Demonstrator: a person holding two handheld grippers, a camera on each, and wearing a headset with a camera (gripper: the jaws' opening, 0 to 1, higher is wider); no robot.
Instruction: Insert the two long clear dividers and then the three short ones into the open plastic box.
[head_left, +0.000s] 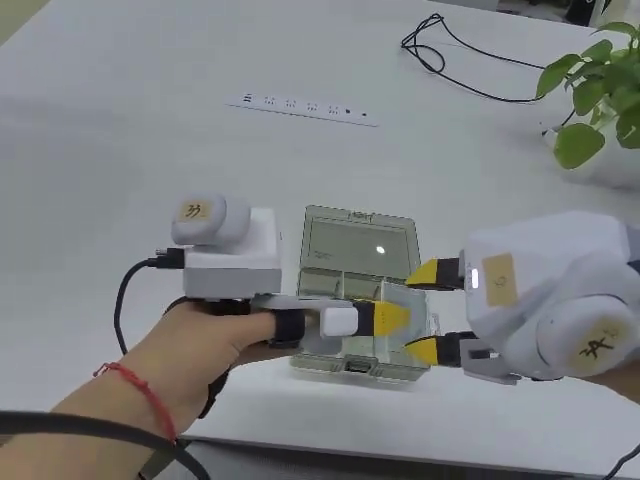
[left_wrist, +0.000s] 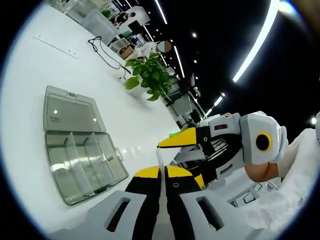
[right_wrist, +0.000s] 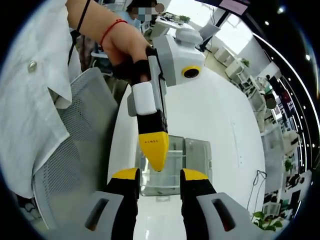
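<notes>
The open clear plastic box (head_left: 322, 285) lies near the table's front edge with its lid (head_left: 360, 240) folded back. Clear dividers stand in its tray (left_wrist: 80, 162). My left gripper (head_left: 392, 316) comes in from the left over the tray, shut on a small clear divider (head_left: 414, 320). That divider shows as a thin upright edge (left_wrist: 160, 159) between the shut yellow tips (left_wrist: 163, 177). My right gripper (head_left: 422, 310) faces it from the right, open, one yellow fingertip (head_left: 425, 272) on each side of the divider. In the right gripper view the left gripper's tip (right_wrist: 154, 150) hangs above the box (right_wrist: 197, 155), between the open right gripper (right_wrist: 160, 180).
A white power strip (head_left: 305, 107) lies at the back, with a black cable (head_left: 450, 50) and a potted plant (head_left: 600, 90) at the back right. The table's front edge (head_left: 400, 440) runs just below the box. A grey mesh chair (right_wrist: 75, 165) stands beside the table.
</notes>
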